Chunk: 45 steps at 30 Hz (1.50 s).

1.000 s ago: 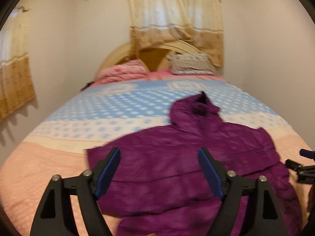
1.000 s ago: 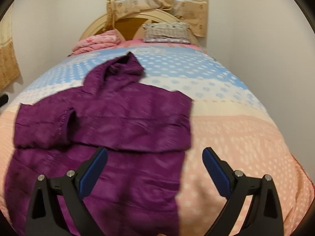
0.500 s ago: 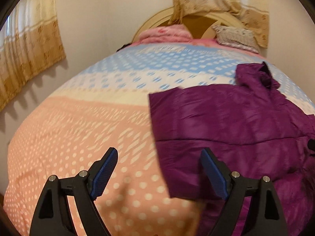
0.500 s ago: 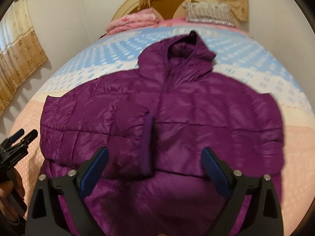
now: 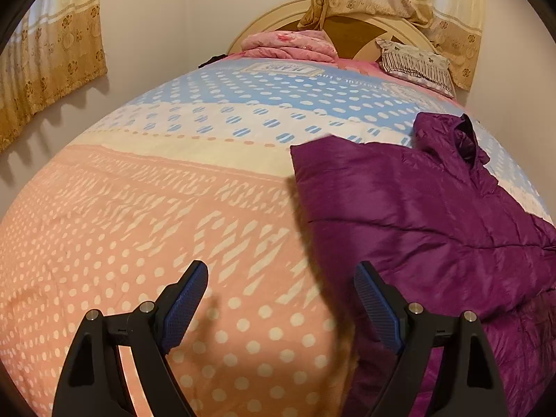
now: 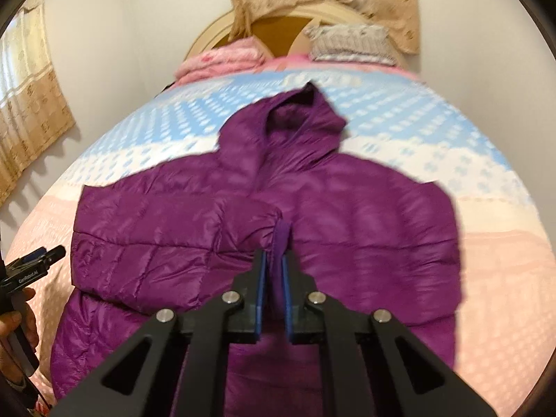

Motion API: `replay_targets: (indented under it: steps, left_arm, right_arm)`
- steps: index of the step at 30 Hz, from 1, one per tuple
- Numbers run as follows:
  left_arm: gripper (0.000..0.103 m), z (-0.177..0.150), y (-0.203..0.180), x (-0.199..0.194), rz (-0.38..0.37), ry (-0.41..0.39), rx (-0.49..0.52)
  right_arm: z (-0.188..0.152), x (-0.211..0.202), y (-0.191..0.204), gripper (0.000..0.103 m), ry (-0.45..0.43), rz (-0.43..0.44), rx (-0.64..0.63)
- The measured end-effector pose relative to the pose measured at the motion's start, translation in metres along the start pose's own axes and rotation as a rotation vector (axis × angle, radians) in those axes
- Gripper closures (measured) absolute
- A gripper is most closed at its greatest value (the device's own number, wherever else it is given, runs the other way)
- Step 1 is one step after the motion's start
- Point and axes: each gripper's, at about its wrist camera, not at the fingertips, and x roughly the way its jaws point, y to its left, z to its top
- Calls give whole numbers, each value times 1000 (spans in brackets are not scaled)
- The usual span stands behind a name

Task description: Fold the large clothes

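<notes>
A purple hooded puffer jacket (image 6: 365, 215) lies flat on the bed, hood toward the headboard, its left sleeve folded across the chest. My right gripper (image 6: 274, 260) is shut on the cuff (image 6: 280, 239) of that folded sleeve at the jacket's middle. In the left wrist view the jacket (image 5: 434, 215) fills the right side. My left gripper (image 5: 279, 304) is open and empty over the pink bedspread, just left of the jacket's edge. It also shows in the right wrist view (image 6: 34, 264), held in a hand at the far left.
The bed (image 5: 139, 226) has a pink, cream and blue dotted cover. A folded pink quilt (image 5: 288, 45) and a patterned pillow (image 5: 417, 64) lie at the headboard. Curtains (image 5: 45, 52) hang on the left wall and behind the headboard. A wall runs close along the bed's right side.
My right gripper moved down onto the folded sleeve and shut on its cuff. My left gripper stayed open and shifted slightly further left of the jacket.
</notes>
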Motion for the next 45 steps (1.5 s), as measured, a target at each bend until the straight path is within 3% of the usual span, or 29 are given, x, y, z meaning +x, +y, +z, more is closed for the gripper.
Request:
replay_targets:
  steps: [10, 19, 20, 22, 23, 24, 27, 31, 37, 45]
  left_arm:
    - [17, 11, -34, -9, -42, -18, 63]
    - [17, 18, -58, -6, -69, -14, 102]
    - [17, 19, -61, -6, -75, -14, 104]
    - [17, 23, -71, -6, -84, -22, 115]
    - [17, 26, -75, -5, -86, -28, 118]
    - [17, 29, -80, -5, -85, -35, 120]
    - [17, 40, -96, -2, -107, -51, 116]
    - [17, 48, -121, 10, -132, -59, 140]
    - [17, 44, -146, 47, -100, -13, 190]
    - [16, 23, -148, 75, -101, 19, 193]
  right_arm:
    - [-16, -23, -76, 93, -10, -92, 105]
    - [-54, -20, -108, 91, 59, -107, 163]
    - [-54, -19, -112, 83, 57, -119, 175]
    - [-51, -18, -119, 53, 56, -170, 212]
    - [-50, -20, -123, 32, 51, -209, 238]
    - [-48, -25, -127, 29, 36, -235, 268]
    - [-37, -44, -119, 36, -26, -313, 262]
    - [-18, -51, -86, 37, -78, -255, 180]
    - [-11, -4, -60, 39, -14, -119, 118]
    - [-42, 36, -69, 44, 46, -156, 129]
